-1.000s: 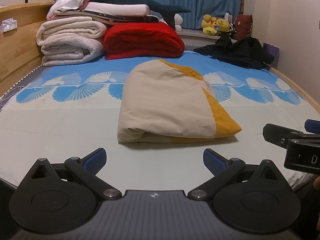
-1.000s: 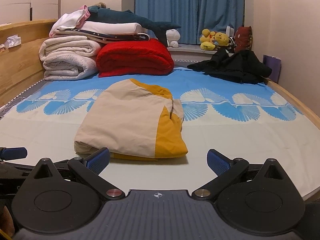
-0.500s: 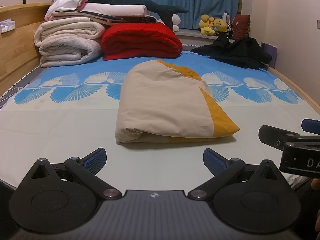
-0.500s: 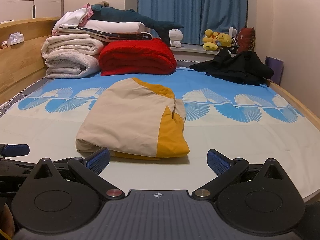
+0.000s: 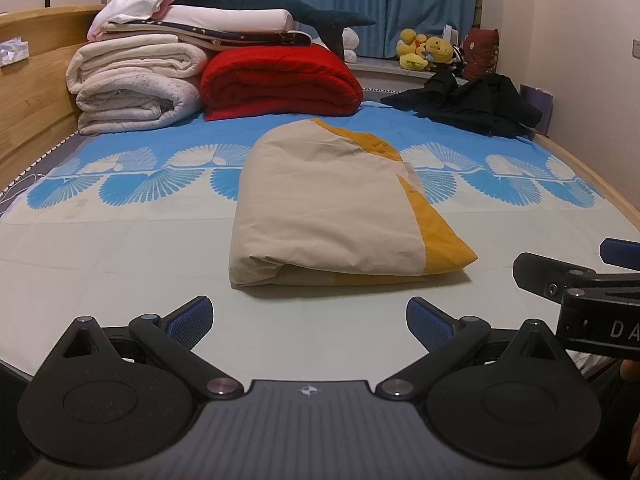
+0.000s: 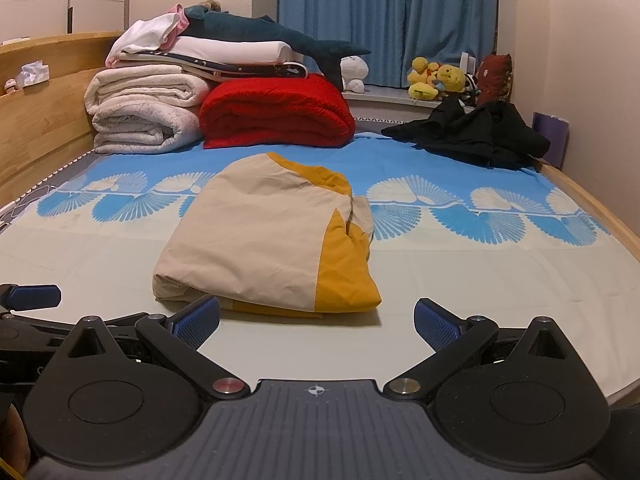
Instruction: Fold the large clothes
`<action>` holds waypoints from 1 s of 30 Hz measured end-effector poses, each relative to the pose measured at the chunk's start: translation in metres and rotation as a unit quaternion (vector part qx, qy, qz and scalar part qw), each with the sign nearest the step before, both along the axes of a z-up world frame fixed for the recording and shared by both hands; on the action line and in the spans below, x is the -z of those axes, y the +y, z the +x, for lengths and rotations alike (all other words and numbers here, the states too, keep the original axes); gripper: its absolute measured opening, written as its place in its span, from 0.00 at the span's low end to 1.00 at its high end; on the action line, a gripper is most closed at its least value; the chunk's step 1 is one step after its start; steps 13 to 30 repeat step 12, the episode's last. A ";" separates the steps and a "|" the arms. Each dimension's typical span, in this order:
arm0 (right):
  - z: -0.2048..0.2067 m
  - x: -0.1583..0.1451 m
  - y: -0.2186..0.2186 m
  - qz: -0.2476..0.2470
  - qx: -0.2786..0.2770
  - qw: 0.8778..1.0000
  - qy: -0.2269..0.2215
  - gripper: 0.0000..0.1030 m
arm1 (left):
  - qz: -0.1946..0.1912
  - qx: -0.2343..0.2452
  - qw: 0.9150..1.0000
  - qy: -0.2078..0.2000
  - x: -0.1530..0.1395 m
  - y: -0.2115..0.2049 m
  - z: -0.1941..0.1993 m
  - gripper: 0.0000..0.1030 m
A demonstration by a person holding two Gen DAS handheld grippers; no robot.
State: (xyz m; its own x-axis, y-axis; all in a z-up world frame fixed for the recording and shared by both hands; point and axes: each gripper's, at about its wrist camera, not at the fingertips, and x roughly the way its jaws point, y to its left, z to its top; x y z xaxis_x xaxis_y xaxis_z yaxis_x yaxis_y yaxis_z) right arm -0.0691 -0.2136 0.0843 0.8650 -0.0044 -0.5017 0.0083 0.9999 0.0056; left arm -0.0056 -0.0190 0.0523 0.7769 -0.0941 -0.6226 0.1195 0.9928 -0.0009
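Observation:
A beige and mustard-yellow garment (image 5: 332, 208) lies folded into a flat bundle on the middle of the bed; it also shows in the right wrist view (image 6: 272, 236). My left gripper (image 5: 308, 318) is open and empty, a short way in front of the bundle's near edge. My right gripper (image 6: 316, 322) is open and empty, its left fingertip (image 6: 198, 320) close to the bundle's near edge. The right gripper's body shows at the right edge of the left wrist view (image 5: 580, 288).
The bed sheet (image 5: 120, 256) is pale with a blue fan pattern. Folded white blankets (image 5: 132, 84), a red quilt (image 5: 276, 80) and a shark plush (image 5: 264, 0) are stacked at the head. A black garment (image 5: 468, 104) lies far right. Wooden bed rails run along both sides.
Both grippers have drifted slightly; the view has shifted a little. The bundle has not moved and both grippers stay open.

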 end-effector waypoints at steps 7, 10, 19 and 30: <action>0.000 0.000 0.000 0.000 0.000 1.000 0.000 0.99 | -0.001 0.004 1.000 0.000 0.001 0.001 0.000 1.00; 0.000 0.000 0.000 0.000 0.000 1.000 0.000 0.99 | -0.001 0.005 1.000 -0.001 0.002 0.001 0.000 1.00; 0.000 0.000 0.000 0.000 0.000 1.000 0.001 0.99 | -0.001 0.004 1.000 -0.001 0.002 0.000 0.000 1.00; 0.000 0.000 0.000 0.000 0.000 1.000 0.001 0.99 | -0.001 0.004 1.000 -0.001 0.002 0.000 0.000 1.00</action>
